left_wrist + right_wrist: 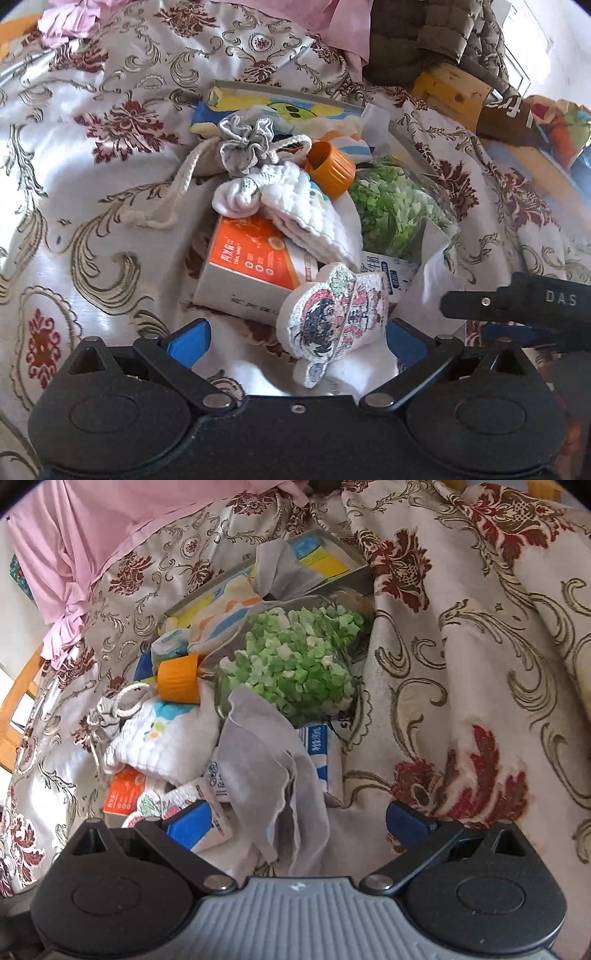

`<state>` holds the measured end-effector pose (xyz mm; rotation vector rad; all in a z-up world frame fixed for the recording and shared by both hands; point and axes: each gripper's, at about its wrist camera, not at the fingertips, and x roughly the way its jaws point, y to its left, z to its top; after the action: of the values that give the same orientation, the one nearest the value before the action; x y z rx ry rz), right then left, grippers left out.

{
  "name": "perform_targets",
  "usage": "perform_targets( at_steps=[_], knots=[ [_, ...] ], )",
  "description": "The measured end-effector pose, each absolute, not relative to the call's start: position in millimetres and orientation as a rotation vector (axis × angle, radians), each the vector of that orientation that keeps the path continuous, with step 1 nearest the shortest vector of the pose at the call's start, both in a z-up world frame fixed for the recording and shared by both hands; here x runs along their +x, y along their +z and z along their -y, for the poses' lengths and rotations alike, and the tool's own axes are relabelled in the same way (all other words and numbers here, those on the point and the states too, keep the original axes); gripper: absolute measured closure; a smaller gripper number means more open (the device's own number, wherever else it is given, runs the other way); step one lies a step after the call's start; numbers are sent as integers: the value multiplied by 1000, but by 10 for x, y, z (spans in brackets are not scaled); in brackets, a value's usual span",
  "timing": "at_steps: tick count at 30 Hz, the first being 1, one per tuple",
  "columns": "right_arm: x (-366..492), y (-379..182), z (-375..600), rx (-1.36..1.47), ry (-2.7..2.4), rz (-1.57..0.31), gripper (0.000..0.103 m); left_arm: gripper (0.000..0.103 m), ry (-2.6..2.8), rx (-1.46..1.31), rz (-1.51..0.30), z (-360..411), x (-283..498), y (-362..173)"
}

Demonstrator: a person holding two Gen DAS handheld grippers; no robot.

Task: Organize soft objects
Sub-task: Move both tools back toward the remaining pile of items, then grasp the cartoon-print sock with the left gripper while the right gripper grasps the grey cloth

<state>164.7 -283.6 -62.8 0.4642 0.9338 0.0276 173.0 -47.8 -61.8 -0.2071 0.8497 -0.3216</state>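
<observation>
Two views cover one heap of items on a floral bedspread (92, 206). Only the left wrist view shows the printed cloth figure (332, 325), white with a cartoon face in black, red and green; it lies at lower centre between the spread jaws of the left tool (297, 341), whether touching either blue pad cannot be told. That view alone also shows the grey drawstring pouch (245, 146) in full with its white cord, above centre, and the black tip of the right tool (476, 304) entering at right. Only the right wrist view shows the grey cloth (269, 775) clearly: crumpled and frayed at the edge, it lies at centre between the spread jaws of the right tool (297, 821), draped over a blue-and-white carton (321, 746). Both views show a clear bag of green paper stars (295, 661) with an orange cap (179, 679) just beside it, a white quilted cloth (291, 199) resting on an orange box (255, 254), and a yellow-and-blue picture book (284, 105) under the heap. Pink fabric (74, 539) occupies the upper left of the right view. A raised fold of bedspread walls off the heap's right side there.
</observation>
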Motion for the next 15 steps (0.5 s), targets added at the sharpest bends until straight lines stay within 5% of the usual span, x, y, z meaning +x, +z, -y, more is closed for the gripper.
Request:
perform_targets(
  at_steps=[15],
  knots=[
    [1656, -695, 2901, 566, 31, -938, 1, 40, -421, -192, -826, 576, 1623, -543]
  ],
)
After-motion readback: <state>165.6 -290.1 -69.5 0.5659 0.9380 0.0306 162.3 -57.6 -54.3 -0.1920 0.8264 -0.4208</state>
